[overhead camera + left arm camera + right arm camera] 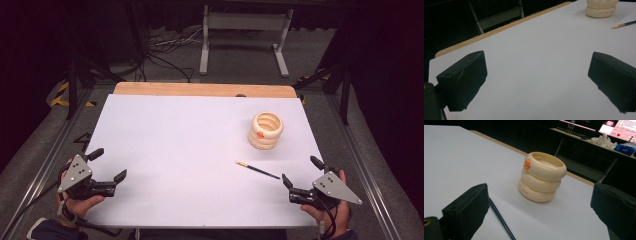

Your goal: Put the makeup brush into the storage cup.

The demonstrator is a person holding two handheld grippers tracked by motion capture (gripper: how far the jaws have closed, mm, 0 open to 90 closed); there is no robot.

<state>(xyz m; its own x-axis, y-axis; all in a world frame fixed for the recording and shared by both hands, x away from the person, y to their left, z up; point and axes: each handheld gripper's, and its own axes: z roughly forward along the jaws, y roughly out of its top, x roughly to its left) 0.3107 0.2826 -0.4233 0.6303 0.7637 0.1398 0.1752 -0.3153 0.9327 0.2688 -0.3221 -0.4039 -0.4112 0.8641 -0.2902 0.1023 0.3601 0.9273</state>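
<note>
We see a dark pencil (257, 170) lying flat on the white desk (190, 150), at about 5 o'clock from the cream ringed cup (265, 130). The right gripper (301, 173) sits near the pencil's dark end with its jaws spread wide and nothing in them. The left gripper (111, 163) rests at the desk's 8 o'clock corner, spread wide and holding nothing too.

in the left gripper view the cream ringed pen holder (602, 8) is cut off by the top edge, its upper rings out of frame, and the dark pencil with a tan tip (624, 24) runs off the right edge. in the right gripper view the pencil's near end passes the bottom edge. the small lettering on the holder's lowest ring is too small to read.
</note>
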